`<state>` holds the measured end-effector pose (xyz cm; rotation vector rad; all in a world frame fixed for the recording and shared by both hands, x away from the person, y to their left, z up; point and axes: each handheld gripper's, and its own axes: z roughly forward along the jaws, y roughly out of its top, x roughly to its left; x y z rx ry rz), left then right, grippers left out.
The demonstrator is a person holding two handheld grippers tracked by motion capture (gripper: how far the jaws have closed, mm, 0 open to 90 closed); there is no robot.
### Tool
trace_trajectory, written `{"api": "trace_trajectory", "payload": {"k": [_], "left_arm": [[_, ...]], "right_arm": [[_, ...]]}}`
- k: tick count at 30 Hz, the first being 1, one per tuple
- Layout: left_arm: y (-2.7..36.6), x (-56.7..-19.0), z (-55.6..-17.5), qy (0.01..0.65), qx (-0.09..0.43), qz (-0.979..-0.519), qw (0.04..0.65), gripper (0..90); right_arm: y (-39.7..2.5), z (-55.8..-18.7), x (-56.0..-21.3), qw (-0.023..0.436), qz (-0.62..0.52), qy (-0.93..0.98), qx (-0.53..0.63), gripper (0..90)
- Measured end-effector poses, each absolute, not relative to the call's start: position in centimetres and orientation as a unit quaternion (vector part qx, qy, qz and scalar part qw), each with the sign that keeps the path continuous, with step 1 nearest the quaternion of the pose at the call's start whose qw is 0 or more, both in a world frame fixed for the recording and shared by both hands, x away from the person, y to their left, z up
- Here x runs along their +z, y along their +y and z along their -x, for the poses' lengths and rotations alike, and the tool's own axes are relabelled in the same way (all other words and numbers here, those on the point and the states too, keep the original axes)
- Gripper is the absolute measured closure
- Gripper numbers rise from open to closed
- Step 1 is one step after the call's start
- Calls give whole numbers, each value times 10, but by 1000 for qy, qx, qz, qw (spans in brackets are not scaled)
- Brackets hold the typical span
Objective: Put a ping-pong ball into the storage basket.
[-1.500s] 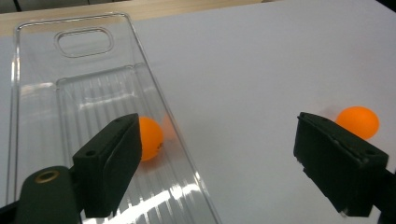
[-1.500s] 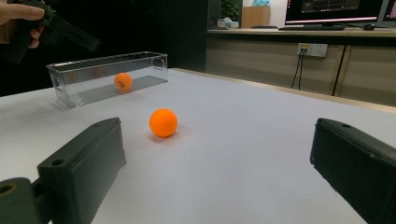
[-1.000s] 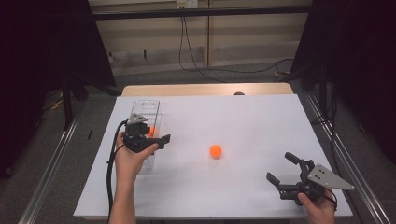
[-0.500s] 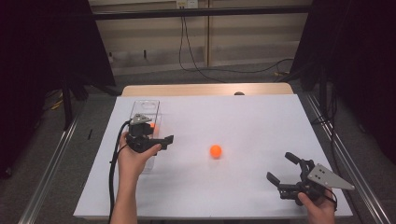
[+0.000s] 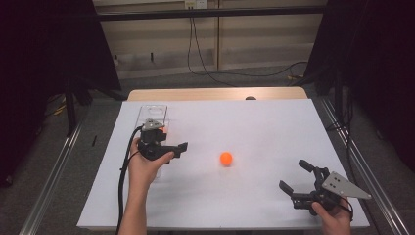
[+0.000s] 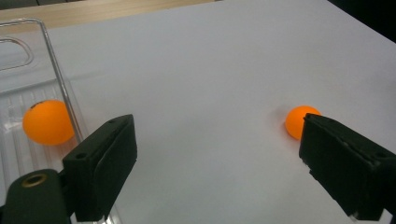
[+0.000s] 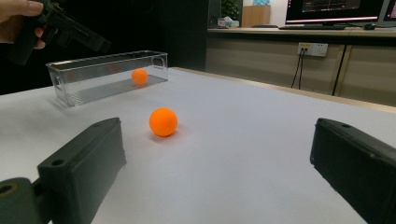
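Loose orange ball (image 5: 225, 158) on white desk (image 5: 254, 127), mid-scene, untouched.
Left gripper (image 5: 172, 148): fingers released, held above the near end of clear tray (image 5: 145, 113), left side; second ball (image 6: 48, 122) lies inside tray. Right gripper (image 5: 297, 179): fingers released, near right, well apart from loose ball.

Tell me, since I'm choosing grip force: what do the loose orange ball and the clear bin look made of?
Orange ball: likely light plastic, matte, with even colour and only a soft highlight. Clear bin: seemingly rigid transparent plastic, glossy; the second ball shows through its wall, and its floor looks ribbed.
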<state>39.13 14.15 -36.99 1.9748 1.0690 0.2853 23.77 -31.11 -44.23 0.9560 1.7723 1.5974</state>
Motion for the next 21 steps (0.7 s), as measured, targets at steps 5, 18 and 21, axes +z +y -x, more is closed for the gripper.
{"api": "trace_trajectory", "payload": {"k": [5, 18, 21], "left_arm": [[135, -373, -392, 422, 111, -794, 422, 106], [124, -376, -392, 412, 106, -801, 420, 92], [123, -376, -392, 409, 106, -802, 422, 92]], "right_arm": [[-311, -238, -442, 282, -357, 662, 596, 26], [-311, -238, -442, 282, -356, 662, 596, 26], [-311, -238, -442, 282, -356, 662, 596, 26]]}}
